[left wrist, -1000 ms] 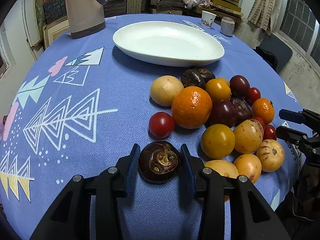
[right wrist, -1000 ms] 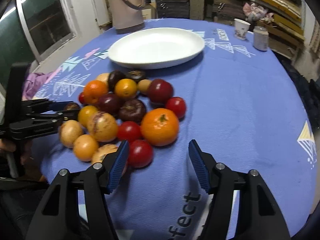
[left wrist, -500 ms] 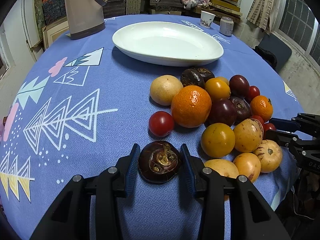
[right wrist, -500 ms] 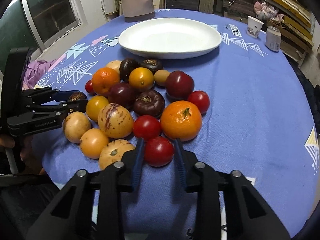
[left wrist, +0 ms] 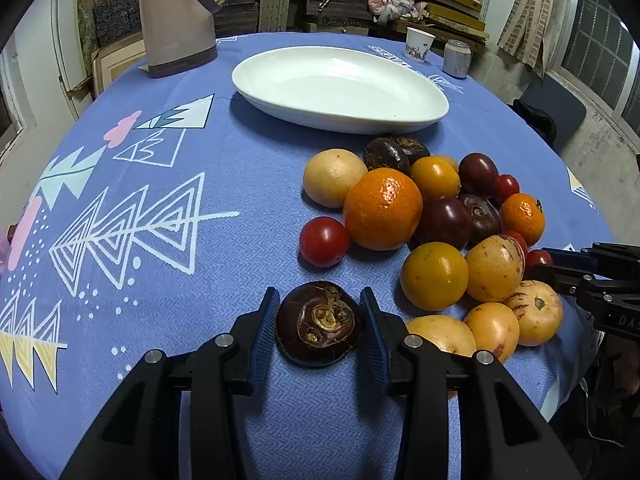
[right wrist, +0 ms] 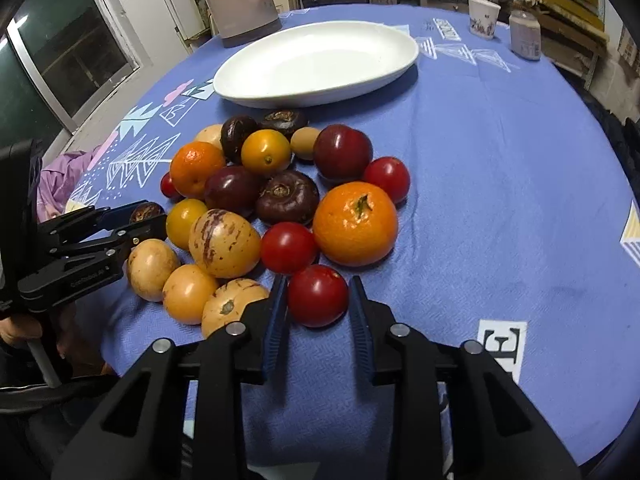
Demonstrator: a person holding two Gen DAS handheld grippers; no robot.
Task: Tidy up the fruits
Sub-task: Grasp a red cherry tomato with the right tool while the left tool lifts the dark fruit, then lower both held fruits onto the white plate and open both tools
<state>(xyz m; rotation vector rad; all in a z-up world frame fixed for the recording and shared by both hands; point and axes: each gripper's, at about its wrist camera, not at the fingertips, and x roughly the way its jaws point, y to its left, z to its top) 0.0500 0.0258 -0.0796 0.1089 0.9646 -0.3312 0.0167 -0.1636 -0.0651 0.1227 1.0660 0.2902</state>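
A pile of mixed fruit lies on the blue tablecloth, including a big orange (left wrist: 382, 208), yellow and speckled fruits and red tomatoes. Beyond the pile stands an empty white oval plate (left wrist: 340, 84) (right wrist: 320, 60). My left gripper (left wrist: 319, 300) is shut on a dark purple-brown fruit (left wrist: 319, 322) that rests on the cloth, apart from the pile. My right gripper (right wrist: 318, 284) is shut on a red tomato (right wrist: 318, 295) at the near edge of the pile, beside another tomato (right wrist: 288, 252) and a second orange (right wrist: 354, 224). Each gripper shows at the edge of the other's view.
A tall beige jug (left wrist: 176, 20) stands at the back left of the round table. A paper cup (left wrist: 418, 44) and a small can (left wrist: 456, 58) stand at the back right. The table's edge drops off just behind both grippers. Shelves of clutter line the wall.
My right gripper went from wide open to shut on the red tomato, shifting slightly toward it. The left gripper kept its hold on the dark fruit.
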